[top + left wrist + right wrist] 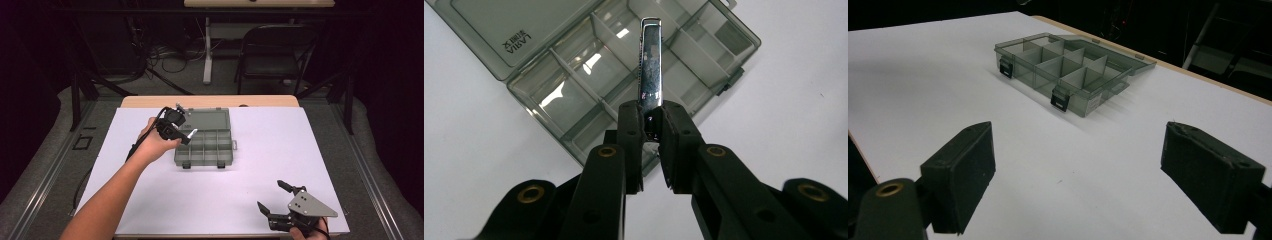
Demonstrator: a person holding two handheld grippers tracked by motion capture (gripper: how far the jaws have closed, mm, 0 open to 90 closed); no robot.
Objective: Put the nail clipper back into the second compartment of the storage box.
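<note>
L gripper (651, 132) clamped on metal clip (650, 70) over box (574, 107); R gripper (1078, 170) wide open, empty. Centre over one compartment before release.

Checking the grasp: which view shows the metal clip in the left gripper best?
Left gripper view: the metal clip stands close-up, pinched between the left gripper pads above the organizer box. High view shows it as a small glint.

A folding chair (278, 52) stands beyond the table's far edge, cables (167, 55) on the floor beside it
</note>
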